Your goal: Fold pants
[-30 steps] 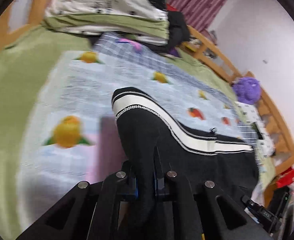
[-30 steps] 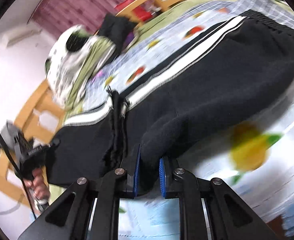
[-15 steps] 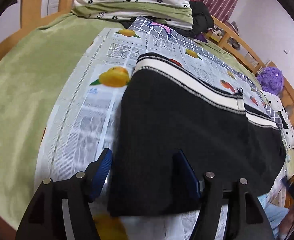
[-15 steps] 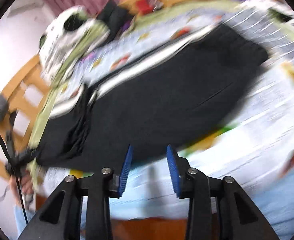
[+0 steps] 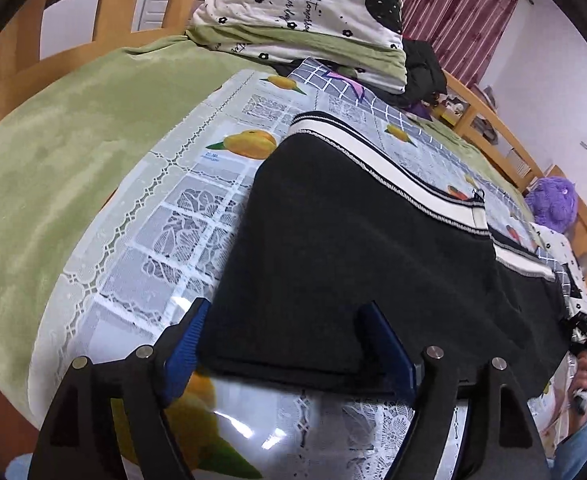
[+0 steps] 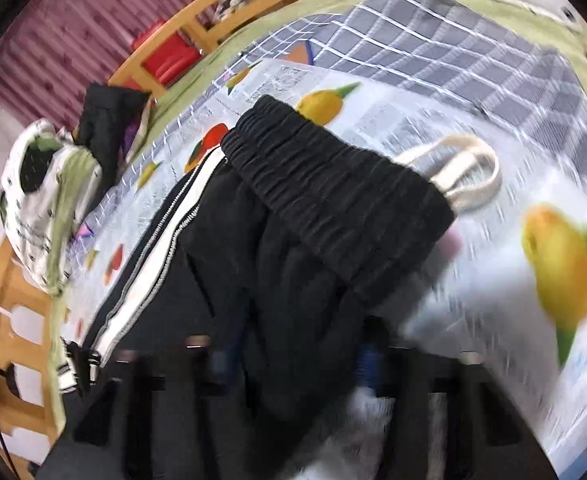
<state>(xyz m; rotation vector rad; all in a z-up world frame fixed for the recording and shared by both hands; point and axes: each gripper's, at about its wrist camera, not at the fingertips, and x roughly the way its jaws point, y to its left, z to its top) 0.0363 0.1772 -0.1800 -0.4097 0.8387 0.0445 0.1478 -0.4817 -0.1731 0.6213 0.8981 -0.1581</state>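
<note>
Black pants [image 5: 353, 260] with a white side stripe [image 5: 413, 188] lie flat on the fruit-print cloth [image 5: 165, 216]. My left gripper [image 5: 285, 336] hovers over their near edge. Its jaws are opening, and the blue pads [image 5: 185, 340] stand wide of the fabric without pressing it. In the blurred right wrist view the pants [image 6: 293, 272] show their gathered waistband [image 6: 333, 184] and a white drawstring loop [image 6: 469, 176]. My right gripper [image 6: 297, 360] sits low over the fabric below the waistband. Its jaws are closing with a fold of cloth between them, still apart.
A green blanket [image 5: 53, 160] covers the bed's left side. A folded quilt [image 5: 305, 8] and dark clothes lie at the head. The wooden bed rail [image 5: 113, 12] rings the bed. A purple plush [image 5: 553, 204] sits far right, above a person's hand [image 5: 585, 380].
Both grippers let go of the pants they were pinching, and the pants now lie flat. The left gripper opened wide and sank; the right swung over to the waistband end.
</note>
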